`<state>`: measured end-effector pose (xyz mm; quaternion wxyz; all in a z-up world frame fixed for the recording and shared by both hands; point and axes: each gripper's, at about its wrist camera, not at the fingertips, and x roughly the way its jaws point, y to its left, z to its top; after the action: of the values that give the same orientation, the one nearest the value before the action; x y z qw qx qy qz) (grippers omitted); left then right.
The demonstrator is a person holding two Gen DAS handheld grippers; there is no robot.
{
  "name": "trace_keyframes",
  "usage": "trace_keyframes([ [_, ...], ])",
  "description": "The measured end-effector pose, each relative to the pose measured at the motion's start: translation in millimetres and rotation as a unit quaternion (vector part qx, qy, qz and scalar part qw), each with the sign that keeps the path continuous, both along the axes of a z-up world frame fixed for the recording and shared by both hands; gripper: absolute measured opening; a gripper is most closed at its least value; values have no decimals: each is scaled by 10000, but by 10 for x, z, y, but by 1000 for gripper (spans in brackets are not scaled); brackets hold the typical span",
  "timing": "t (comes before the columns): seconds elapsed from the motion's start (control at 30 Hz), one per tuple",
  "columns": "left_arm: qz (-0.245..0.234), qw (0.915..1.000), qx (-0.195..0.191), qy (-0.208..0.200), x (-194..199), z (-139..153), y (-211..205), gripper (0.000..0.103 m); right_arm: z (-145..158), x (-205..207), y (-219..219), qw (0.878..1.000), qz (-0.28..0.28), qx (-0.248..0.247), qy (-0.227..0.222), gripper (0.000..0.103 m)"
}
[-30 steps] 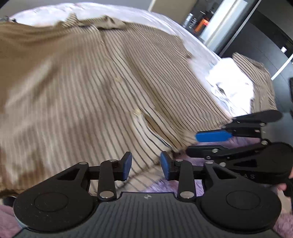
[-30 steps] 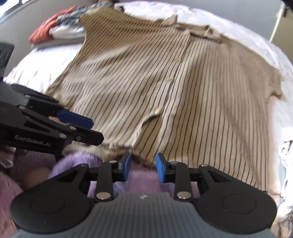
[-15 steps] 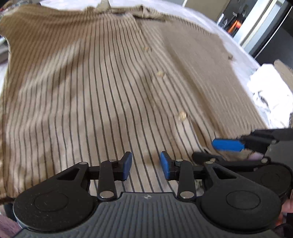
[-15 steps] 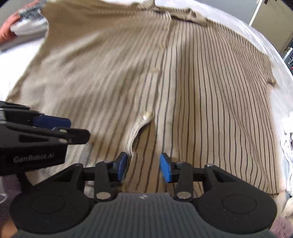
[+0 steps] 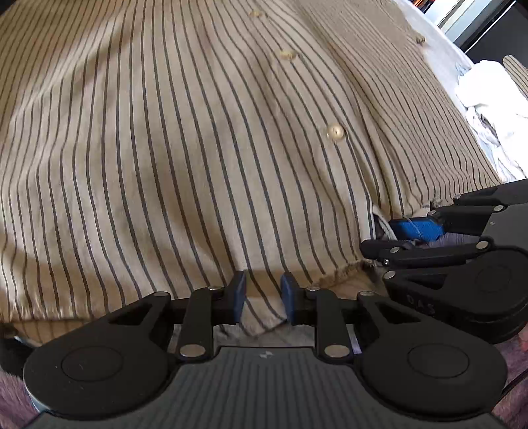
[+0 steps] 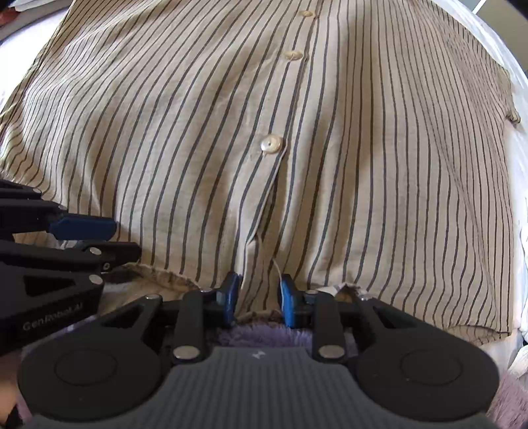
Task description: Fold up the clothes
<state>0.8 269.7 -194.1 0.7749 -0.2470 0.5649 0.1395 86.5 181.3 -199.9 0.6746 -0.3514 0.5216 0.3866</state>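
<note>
Left wrist view: my left gripper [image 5: 263, 298] stands part open, with the hem of the beige dark-striped button-front shirt [image 5: 198, 148] between the jaws, not pinched. The shirt lies spread flat ahead of them.

Right wrist view: my right gripper [image 6: 256, 298] is likewise part open astride the hem by the placket opening, nothing clamped. Risk: closing there may catch one layer only, or the loose thread [image 6: 276, 267], skewing any fold.

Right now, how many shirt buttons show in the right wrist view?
3: lowest button above the hem slit, middle button, top button near the frame edge. More may lie beyond it.
</note>
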Motion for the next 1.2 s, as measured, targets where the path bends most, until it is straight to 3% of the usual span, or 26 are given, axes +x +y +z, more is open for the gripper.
trace_keyframes([
  [0.2,41,9998,-210,40,-107,30,-23,19,66,-41,-114,10000,-25,31,55,29],
  [0.4,213,9976,-207,-626,-317,331,14,19,333,-145,-319,9951,-127,879,-432,32],
  [0.53,340,9957,-53,-866,-440,584,178,20,486,-136,-363,9899,-309,1266,-554,37],
  [0.73,497,9943,257,-912,-445,816,585,20,620,-90,-295,9859,-403,1501,-623,44],
  [1.0,464,9860,1414,-752,-286,1206,1503,21,654,337,30,9800,-625,1784,-621,51],
  [1.2,877,9644,2297,-974,-201,1638,2515,24,611,670,342,9762,-804,1891,-695,58],
])
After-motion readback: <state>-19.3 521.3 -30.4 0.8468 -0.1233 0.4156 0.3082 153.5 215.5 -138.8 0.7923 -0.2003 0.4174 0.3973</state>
